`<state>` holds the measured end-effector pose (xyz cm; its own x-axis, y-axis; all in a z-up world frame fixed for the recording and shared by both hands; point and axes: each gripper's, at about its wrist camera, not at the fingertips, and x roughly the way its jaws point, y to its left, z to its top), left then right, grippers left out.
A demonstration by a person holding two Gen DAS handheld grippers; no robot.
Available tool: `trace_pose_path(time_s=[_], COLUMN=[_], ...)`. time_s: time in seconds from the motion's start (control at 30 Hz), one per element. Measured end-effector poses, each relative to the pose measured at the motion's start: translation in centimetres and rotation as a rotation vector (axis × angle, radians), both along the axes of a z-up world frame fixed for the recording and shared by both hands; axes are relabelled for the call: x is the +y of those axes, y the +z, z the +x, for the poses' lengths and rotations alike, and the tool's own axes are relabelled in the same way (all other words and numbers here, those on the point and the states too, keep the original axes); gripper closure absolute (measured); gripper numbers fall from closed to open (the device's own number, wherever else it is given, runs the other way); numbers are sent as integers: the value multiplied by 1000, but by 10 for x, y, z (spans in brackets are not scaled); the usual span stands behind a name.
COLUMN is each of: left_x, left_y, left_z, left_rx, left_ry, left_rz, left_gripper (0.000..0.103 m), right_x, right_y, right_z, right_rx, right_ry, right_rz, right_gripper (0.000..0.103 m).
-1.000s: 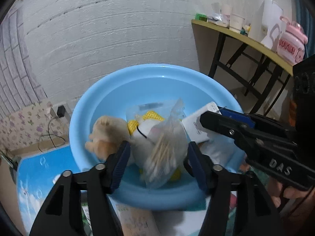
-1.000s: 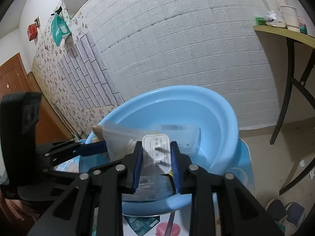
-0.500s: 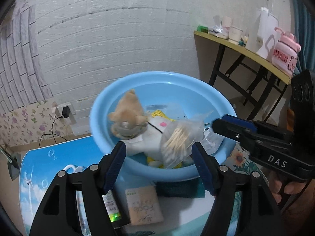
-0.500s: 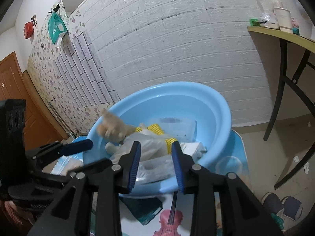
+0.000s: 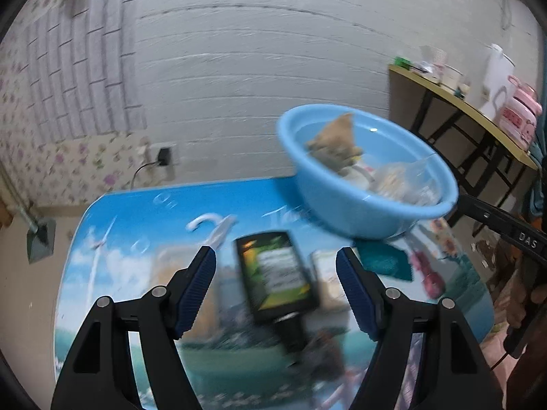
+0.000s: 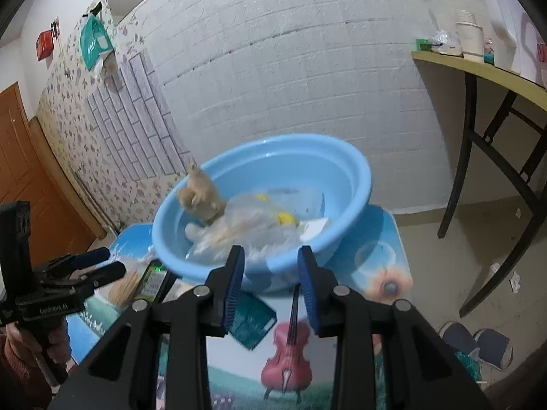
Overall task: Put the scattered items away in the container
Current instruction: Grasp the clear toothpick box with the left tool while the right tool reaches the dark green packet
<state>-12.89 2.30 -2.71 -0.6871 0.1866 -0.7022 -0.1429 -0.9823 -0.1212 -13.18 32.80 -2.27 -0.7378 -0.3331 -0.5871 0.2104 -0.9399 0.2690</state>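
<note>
Now the left gripper [image 5: 275, 285] is opening wide over the table [image 5: 136, 239] and is holding nothing; a dark packet [image 5: 277, 275] is lying flat below its jaws; the right gripper [image 6: 270, 282] is standing a little apart and empty, just before the blue basin [image 6: 342, 177]; a plush toy [image 6: 201, 194] and bags are sitting inside it.

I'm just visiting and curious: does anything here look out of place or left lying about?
Yes. A black packet, a pale sachet and a teal pouch lie on the table beside the blue basin, not in it with the plush toy.
</note>
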Motion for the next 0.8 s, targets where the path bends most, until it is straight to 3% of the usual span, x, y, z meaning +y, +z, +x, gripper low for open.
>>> trace_pose_path(time_s=[0.23,0.37,0.8], left_x=[-35,-50,-64], left_y=[-21,-30,-57], left_z=[18,25,8], left_rx=[-47,-62,-152], left_ry=[56,81,112], left_rz=[30,30,34], left_gripper=[29,27,25], right_x=[-18,-26,-56], right_y=[-26,-41,-57], right_z=[10,10,-1], right_rx=[-77,-120,-166], right_ry=[21,16,62], right_rz=[70,95,202], right_gripper=[70,54,49])
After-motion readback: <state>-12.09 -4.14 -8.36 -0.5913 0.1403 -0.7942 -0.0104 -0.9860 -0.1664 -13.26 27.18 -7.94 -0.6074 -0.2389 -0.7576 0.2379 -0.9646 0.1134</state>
